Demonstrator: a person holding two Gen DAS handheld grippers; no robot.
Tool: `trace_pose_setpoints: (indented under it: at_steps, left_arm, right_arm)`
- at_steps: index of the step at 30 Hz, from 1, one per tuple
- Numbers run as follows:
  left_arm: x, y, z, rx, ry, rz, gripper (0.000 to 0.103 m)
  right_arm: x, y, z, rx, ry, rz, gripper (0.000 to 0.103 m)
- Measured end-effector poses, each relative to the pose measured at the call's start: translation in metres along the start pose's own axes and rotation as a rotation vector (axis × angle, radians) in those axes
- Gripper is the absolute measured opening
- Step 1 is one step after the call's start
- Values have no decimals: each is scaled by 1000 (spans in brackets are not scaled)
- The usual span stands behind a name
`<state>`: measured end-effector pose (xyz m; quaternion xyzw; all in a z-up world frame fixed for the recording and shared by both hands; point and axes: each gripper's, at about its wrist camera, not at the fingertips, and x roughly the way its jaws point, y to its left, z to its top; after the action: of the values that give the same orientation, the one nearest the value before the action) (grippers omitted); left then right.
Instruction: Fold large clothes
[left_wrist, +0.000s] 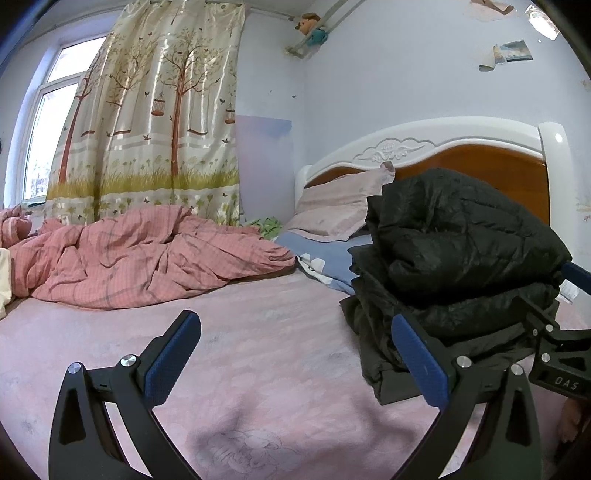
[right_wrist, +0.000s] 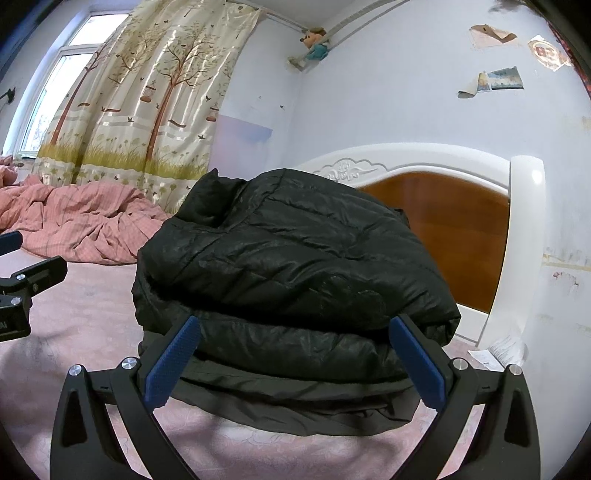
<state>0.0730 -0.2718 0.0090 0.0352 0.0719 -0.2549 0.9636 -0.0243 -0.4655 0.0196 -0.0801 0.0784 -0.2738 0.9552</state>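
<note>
The black puffer jacket (right_wrist: 295, 266) sits folded in a thick stack on the bed (left_wrist: 258, 369), near the headboard (right_wrist: 443, 229). It looks light, springy and slick, so it likely needs gripping through the bottom layers. The left tool (left_wrist: 295, 362) gapes empty beside it; the right tool (right_wrist: 295, 362) is spread wide at its near edge.

Pale lilac walls (left_wrist: 388, 92), tree-print curtain (left_wrist: 155, 122), daylit window (left_wrist: 48, 122), white headboard (right_wrist: 424, 162).

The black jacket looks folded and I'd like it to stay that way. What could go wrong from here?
1. The jacket is puffy and stacked in layers; it may spring open, since both the right gripper and the left gripper are open.
2. Its bottom layer sticks out unevenly toward the camera and could drag the fold apart if moved.
</note>
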Motion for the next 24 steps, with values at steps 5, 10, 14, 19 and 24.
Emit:
trace_pose_setpoints:
  at_steps: [5, 10, 14, 19, 24]
  left_arm:
    - [2, 1, 1, 10, -6, 7, 103]
    - [1, 3, 0, 11, -3, 6, 103]
    - [2, 3, -2, 11, -1, 6, 103]
    - [2, 5, -2, 13, 0, 6, 103]
    - [1, 5, -2, 14, 2, 6, 103]
  right_arm:
    - [0, 0, 0, 0, 3, -2, 103]
    - [-1, 2, 0, -5, 12, -6, 103]
    - [1, 2, 0, 0, 16, -3, 103]
    - [0, 2, 0, 1, 16, -4, 103]
    - [0, 2, 0, 4, 18, -3, 103]
